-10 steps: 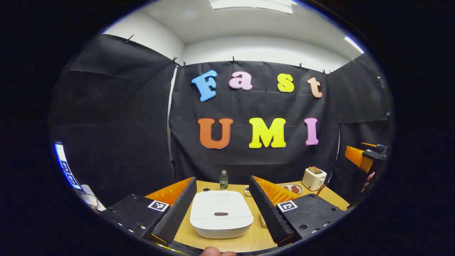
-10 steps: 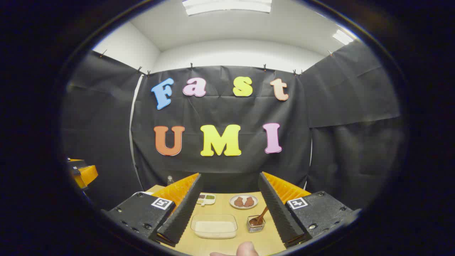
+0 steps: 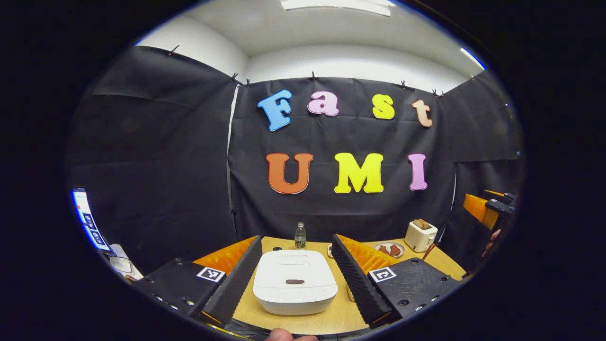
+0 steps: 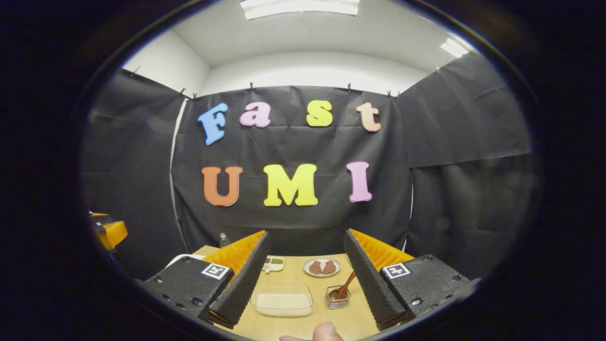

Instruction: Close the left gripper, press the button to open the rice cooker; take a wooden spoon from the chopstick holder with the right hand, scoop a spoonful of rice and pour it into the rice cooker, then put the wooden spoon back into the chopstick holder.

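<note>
In the left gripper view a white rice cooker (image 3: 295, 282) sits shut on the wooden table, its dark button (image 3: 294, 282) on the lid. My left gripper (image 3: 296, 277) hangs open above it, fingers on either side. In the right gripper view a clear container of rice (image 4: 282, 301) lies in front, and right of it a small holder (image 4: 337, 297) with a wooden spoon (image 4: 345, 286) leaning out. My right gripper (image 4: 303, 277) stands open above them, holding nothing. The right gripper (image 3: 492, 210) also appears far right in the left gripper view, and the left gripper (image 4: 105, 232) far left in the right gripper view.
A small bottle (image 3: 299, 236), a white toaster (image 3: 420, 235) with bread and a plate of brown food (image 3: 388, 248) stand at the back of the table. A small sectioned tray (image 4: 273, 263) and the same plate (image 4: 322, 267) lie behind the rice container. A fingertip (image 4: 324, 333) pokes in below.
Both views have shifted slightly, so the table objects sit a little higher in frame. Both grippers stay open; nothing was grasped.
</note>
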A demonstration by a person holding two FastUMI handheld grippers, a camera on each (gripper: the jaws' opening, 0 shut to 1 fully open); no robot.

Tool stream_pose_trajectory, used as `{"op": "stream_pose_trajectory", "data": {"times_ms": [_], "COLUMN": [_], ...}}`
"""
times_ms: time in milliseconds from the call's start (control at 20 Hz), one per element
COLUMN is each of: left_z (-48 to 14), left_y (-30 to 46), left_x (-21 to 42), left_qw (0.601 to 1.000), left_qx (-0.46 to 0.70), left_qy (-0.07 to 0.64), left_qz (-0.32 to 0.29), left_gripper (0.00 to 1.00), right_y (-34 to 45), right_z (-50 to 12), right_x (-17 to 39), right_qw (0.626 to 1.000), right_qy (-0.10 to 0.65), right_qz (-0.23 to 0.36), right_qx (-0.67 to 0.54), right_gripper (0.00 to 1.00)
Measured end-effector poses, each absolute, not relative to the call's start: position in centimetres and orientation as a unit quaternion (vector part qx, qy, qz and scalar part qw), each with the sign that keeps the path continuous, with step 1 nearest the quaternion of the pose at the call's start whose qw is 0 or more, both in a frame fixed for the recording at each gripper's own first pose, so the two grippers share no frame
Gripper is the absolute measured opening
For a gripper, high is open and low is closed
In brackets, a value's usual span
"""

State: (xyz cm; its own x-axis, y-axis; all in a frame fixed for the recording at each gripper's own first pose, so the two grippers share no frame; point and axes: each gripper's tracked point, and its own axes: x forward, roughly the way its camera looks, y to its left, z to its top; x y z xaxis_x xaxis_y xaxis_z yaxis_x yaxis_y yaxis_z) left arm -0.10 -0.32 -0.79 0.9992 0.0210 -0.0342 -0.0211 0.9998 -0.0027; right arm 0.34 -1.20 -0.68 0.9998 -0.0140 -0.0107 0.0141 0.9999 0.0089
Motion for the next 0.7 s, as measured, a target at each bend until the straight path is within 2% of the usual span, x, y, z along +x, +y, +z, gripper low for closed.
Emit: {"op": "stream_pose_trajectory", "data": {"times_ms": [300, 700], "left_z": [-1.1, -1.7], "left_y": [-0.6, -1.0], "left_x": [-0.1, 0.9], "left_qw": [0.999, 0.999], "left_qx": [-0.009, -0.014], "left_qy": [0.028, 0.037], "left_qz": [0.013, 0.020], "left_gripper": [0.95, 0.95], "right_y": [-1.6, -1.9], "right_z": [-0.8, -0.6], "right_x": [1.1, 2.5], "right_qw": [1.000, 1.000], "right_qy": [0.007, 0.007], "right_qz": [-0.008, -0.002], "right_qx": [0.006, 0.000], "right_gripper": [0.98, 1.00]}}
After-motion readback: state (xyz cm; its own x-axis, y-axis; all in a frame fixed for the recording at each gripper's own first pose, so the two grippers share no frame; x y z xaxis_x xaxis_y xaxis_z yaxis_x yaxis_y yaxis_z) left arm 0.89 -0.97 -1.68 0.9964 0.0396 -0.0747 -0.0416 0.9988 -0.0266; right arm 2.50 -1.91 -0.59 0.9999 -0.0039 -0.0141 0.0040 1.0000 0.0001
